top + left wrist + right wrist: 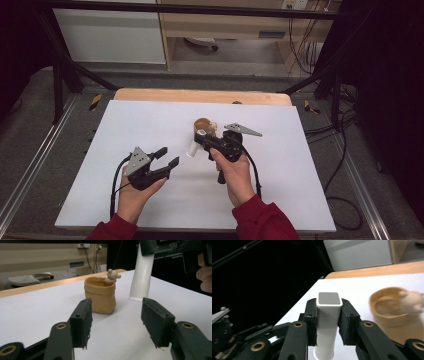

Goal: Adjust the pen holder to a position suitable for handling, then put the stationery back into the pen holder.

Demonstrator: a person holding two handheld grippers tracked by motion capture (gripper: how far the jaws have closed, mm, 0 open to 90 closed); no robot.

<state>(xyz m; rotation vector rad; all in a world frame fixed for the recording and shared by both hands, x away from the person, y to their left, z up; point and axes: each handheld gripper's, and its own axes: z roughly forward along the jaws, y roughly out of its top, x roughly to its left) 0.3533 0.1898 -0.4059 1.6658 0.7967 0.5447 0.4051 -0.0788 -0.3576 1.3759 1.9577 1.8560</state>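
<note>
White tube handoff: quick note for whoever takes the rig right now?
Right claw: shut on the white tube, held tilted, its lower end close over the white table.
Left claw: open, nothing between its jaws, aimed at the tan pot.
The pot stands upright beside the tube, a small bear figure on its rim.
Done: tube is gripped by the right claw alone.
Left: tube not yet set down or placed in the pot; which one is intended is unclear.
</note>
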